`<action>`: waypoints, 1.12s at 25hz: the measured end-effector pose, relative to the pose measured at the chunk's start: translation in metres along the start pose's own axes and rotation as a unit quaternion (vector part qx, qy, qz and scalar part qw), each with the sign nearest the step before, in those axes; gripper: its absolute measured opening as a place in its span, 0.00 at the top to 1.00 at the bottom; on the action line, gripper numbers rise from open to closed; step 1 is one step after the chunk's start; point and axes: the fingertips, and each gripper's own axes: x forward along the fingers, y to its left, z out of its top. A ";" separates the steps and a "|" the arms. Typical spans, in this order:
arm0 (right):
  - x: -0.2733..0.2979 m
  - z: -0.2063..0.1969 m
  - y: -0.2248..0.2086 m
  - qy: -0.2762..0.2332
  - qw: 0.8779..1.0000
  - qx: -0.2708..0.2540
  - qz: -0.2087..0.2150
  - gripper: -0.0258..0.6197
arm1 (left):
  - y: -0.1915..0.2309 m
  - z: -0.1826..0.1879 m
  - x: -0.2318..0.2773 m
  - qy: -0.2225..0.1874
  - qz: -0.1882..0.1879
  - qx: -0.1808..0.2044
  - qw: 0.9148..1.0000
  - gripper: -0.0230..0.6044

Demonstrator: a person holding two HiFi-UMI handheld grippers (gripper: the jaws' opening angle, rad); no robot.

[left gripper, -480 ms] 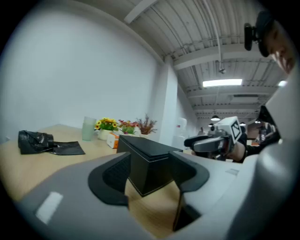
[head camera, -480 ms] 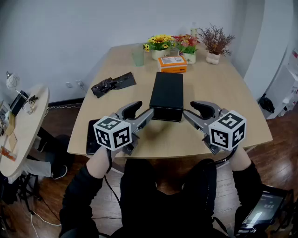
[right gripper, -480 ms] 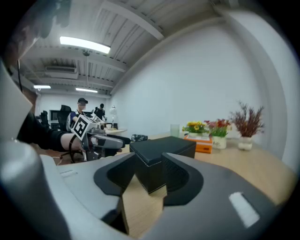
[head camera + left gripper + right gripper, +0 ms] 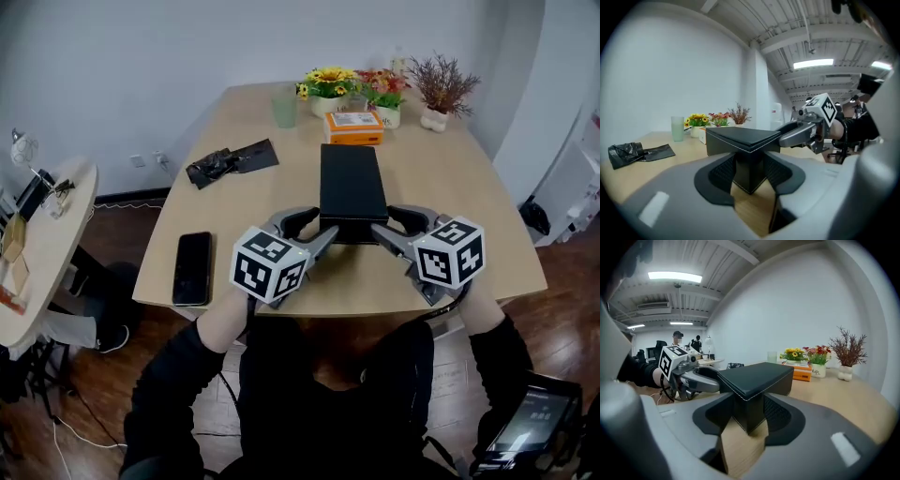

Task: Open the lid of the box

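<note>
A long black box (image 4: 352, 187) with its lid down lies along the middle of the wooden table (image 4: 234, 225). My left gripper (image 4: 323, 227) is at its near left corner and my right gripper (image 4: 382, 223) at its near right corner. In the left gripper view the box's corner (image 4: 749, 168) sits wedged between the pads of the left gripper (image 4: 750, 174), which lie against its two sides under the lid's rim. The right gripper view shows the same: the corner (image 4: 749, 411) is held between the pads of the right gripper (image 4: 749, 416).
A black phone (image 4: 192, 267) lies near the table's left front edge. A crumpled black bag (image 4: 225, 161) is left of the box. Behind it are an orange packet (image 4: 353, 127), a green cup (image 4: 284, 108) and flower pots (image 4: 328, 89). A round side table (image 4: 37, 253) stands at left.
Both grippers have closed in on the box's near corners. The left one has moved right, off the phone.
</note>
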 end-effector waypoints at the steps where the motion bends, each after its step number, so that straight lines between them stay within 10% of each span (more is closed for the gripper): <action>1: -0.003 -0.001 -0.003 -0.001 1.000 -0.001 0.003 0.65 | -0.006 0.000 0.002 -0.001 0.003 0.001 1.000 0.71; 8: -0.032 0.011 -0.020 0.003 0.995 -0.087 -0.045 0.66 | -0.030 0.002 0.015 -0.006 -0.005 -0.012 1.000 0.74; 12: -0.025 0.041 0.029 0.052 0.940 -0.335 -0.038 0.63 | -0.029 0.004 0.015 -0.007 -0.007 -0.013 1.000 0.74; 15: 0.003 0.033 0.048 0.120 0.911 -0.395 0.012 0.67 | -0.029 0.003 0.016 -0.007 -0.004 -0.013 1.000 0.74; 21: 0.019 0.021 0.048 0.169 0.909 -0.379 0.040 0.76 | -0.030 0.003 0.015 -0.004 0.000 -0.009 1.000 0.74; 28: 0.018 0.023 0.046 0.137 0.946 -0.290 0.049 0.78 | -0.029 0.003 0.015 -0.005 0.000 -0.011 1.000 0.74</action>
